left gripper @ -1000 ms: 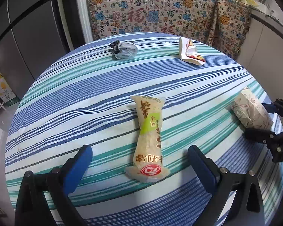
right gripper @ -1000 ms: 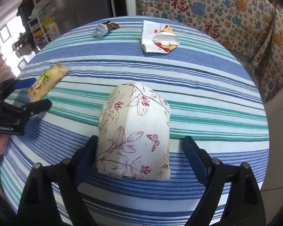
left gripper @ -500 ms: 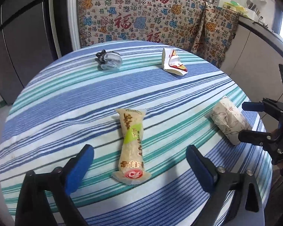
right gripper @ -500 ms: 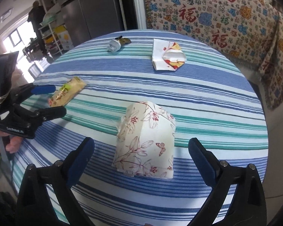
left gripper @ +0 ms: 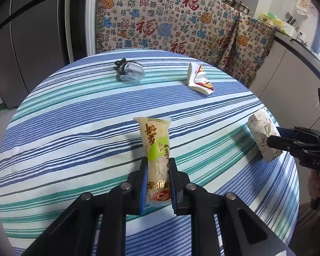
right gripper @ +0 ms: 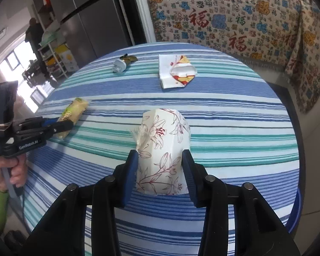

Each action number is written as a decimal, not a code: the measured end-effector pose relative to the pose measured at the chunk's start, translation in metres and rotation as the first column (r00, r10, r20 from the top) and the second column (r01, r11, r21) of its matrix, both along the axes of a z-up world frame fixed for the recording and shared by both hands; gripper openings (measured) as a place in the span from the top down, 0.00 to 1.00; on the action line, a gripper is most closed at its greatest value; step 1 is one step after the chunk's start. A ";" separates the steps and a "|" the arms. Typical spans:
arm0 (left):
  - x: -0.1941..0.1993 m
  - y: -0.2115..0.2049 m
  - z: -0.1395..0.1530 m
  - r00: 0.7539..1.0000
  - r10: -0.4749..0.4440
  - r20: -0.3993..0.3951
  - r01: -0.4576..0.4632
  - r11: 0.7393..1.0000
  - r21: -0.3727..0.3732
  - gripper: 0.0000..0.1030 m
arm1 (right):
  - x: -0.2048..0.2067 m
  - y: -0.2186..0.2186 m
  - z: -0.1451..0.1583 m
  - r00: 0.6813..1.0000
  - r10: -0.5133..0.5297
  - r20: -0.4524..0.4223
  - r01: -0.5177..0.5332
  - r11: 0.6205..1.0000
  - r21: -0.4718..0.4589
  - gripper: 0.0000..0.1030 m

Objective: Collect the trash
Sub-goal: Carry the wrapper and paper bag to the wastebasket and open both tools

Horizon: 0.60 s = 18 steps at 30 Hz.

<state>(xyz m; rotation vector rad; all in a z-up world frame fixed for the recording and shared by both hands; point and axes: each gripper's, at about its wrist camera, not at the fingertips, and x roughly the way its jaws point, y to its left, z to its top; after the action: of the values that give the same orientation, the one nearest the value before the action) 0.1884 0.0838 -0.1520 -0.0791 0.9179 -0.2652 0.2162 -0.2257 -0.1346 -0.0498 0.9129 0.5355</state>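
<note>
On the round striped tablecloth point(left gripper: 74, 115) we see four bits of trash. Our left gripper point(left gripper: 157, 166) has just clamped onto a long yellow snack wrapper point(left gripper: 156, 140) with a green band and red-brown Chinese characters, its far end raised. Our right gripper point(right gripper: 160, 160), jaws just closing, pinches a cream tissue pack point(right gripper: 164, 140) printed with red lilies and a butterfly. Farther back lie a crumpled grey wad point(left gripper: 130, 74) and a torn white-and-red carton point(left gripper: 199, 81). "GenRobot.AI" marks the left gripper's body.
</note>
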 end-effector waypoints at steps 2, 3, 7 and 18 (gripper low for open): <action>-0.002 -0.005 0.003 1.000 -0.010 0.009 0.010 1.000 0.001 0.83 | -0.003 -0.004 0.004 1.000 -0.004 0.012 0.004 1.000 0.011 0.59; -0.003 -0.008 0.003 1.000 -0.015 0.010 0.015 1.000 -0.001 0.83 | -0.004 -0.005 0.005 1.000 -0.010 0.016 0.010 1.000 0.014 0.59; -0.008 -0.026 0.001 0.999 -0.035 0.003 0.035 0.999 0.004 0.83 | -0.008 -0.016 0.009 0.999 -0.036 0.014 0.035 0.998 0.045 0.59; -0.019 -0.142 0.022 0.982 -0.191 0.011 0.191 0.981 -0.041 0.83 | -0.026 -0.132 0.037 0.967 -0.253 0.031 0.241 0.947 0.211 0.59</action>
<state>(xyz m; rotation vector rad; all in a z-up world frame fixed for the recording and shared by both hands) 0.1692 -0.0582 -0.1297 -0.0282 0.9140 -0.4626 0.1900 -0.3574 -0.0973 0.2337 0.7896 0.3896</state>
